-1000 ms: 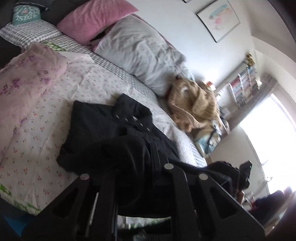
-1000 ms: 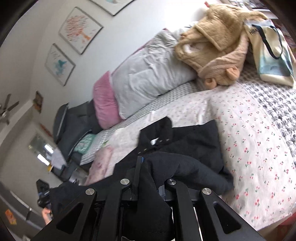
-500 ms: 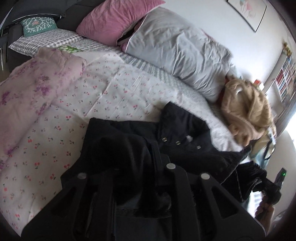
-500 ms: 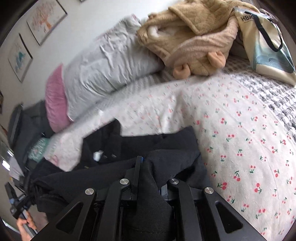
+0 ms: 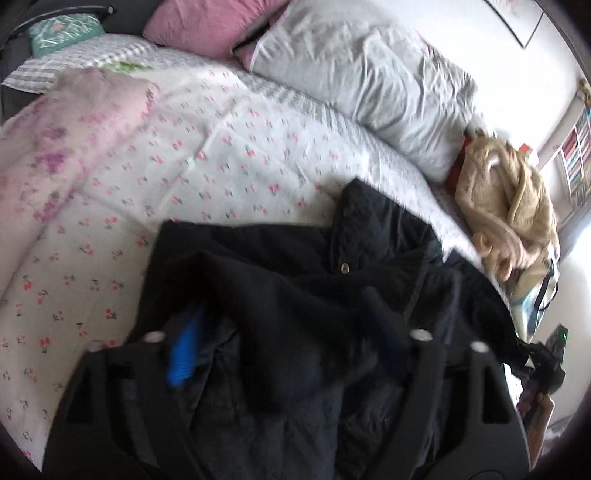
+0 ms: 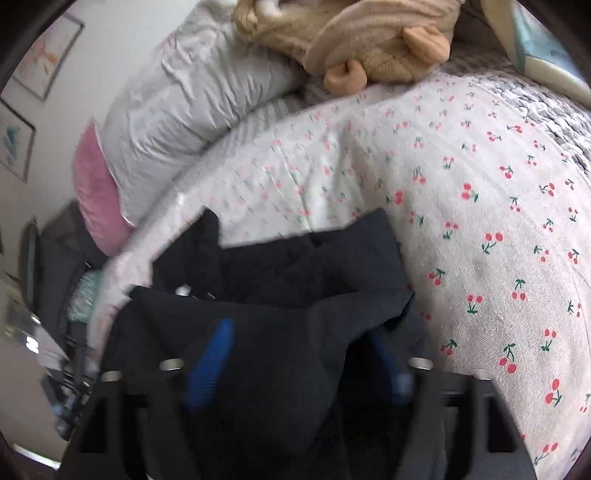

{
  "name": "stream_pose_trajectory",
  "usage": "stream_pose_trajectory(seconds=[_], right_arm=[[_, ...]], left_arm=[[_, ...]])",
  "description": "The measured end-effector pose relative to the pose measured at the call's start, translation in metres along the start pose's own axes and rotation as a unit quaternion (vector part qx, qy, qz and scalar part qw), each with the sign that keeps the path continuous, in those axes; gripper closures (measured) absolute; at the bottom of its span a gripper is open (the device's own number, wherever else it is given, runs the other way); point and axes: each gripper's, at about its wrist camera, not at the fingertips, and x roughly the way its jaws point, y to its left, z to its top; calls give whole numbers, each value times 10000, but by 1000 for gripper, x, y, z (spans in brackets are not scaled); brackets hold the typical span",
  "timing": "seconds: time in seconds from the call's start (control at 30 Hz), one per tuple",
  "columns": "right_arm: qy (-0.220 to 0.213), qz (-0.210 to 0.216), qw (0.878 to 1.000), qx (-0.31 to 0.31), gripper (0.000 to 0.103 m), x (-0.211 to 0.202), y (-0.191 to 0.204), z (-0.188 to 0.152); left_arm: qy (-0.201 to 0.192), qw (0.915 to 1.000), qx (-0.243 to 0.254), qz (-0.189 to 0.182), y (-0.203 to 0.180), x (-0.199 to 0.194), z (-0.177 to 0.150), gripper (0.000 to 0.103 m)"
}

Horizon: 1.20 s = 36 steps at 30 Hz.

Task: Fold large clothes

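A large black jacket (image 5: 295, 280) with snap buttons lies folded on the cherry-print bed cover (image 5: 207, 177). It also shows in the right wrist view (image 6: 295, 280). My left gripper (image 5: 284, 332) is open, its blue pads (image 5: 183, 350) spread wide, with jacket fabric lying loose between the fingers. My right gripper (image 6: 295, 350) is open too, its blue pads (image 6: 212, 363) apart, and the black fabric drapes loose between them.
A grey pillow (image 5: 362, 81) and a pink pillow (image 5: 210, 22) lie at the head of the bed. A tan plush garment (image 5: 509, 210) and a tote bag (image 5: 535, 299) sit to the right. A pink floral blanket (image 5: 62, 140) lies at left.
Both grippers were shut on the jacket's edge and have carried it forward over the body. Both have now opened, and the fabric rests on the jacket.
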Motion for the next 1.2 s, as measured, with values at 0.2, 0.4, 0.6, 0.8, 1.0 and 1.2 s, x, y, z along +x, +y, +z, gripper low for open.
stream_pose_trajectory(seconds=[0.2, 0.4, 0.6, 0.8, 1.0, 1.2], right_arm=[[-261, -360, 9937, -1027, 21, -23, 41, -20], [344, -960, 9589, -2646, 21, 27, 89, -69], [456, -1508, 9382, -3081, 21, 59, 66, -77], [-132, -2269, 9456, -2328, 21, 30, 20, -41], [-333, -2260, 9557, -1857, 21, 17, -1, -22], [-390, -2104, 9587, -1876, 32, 32, 4, -16]], left_arm=[[-164, 9990, 385, 131, -10, -24, -11, 18], [227, 9946, 1005, 110, -32, 2, -33, 17], [844, 9789, 1756, 614, -35, 64, -63, 17], [311, 9800, 1518, 1248, -10, 52, -36, 17], [-300, 9857, 677, 1515, 30, 33, -1, 17], [22, 9930, -188, 1169, 62, 57, 7, 32]])
